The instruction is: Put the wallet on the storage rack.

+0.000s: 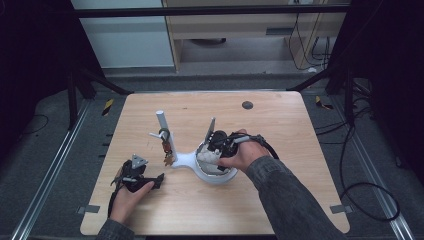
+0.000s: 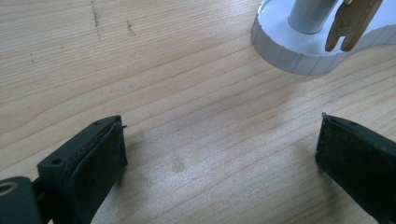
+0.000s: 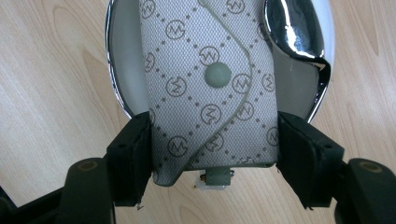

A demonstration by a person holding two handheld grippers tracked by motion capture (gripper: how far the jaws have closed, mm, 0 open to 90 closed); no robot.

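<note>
Right claw (image 3: 212, 154) pinches upright patterned pouch (image 3: 210, 88) over white dish (image 3: 123, 60); left claw (image 2: 219, 154) spread

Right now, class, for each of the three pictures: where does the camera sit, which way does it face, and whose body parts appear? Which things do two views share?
High view: above the person's side, facing forward and down on the table; both forearms, left gripper and right gripper show.
Left gripper view: rides the left gripper, facing the wood and the white stand; jaws apart.
Right gripper view: rides the right gripper, looking down at a patterned pouch over a white dish.
Shared: the stand, the dish.
</note>
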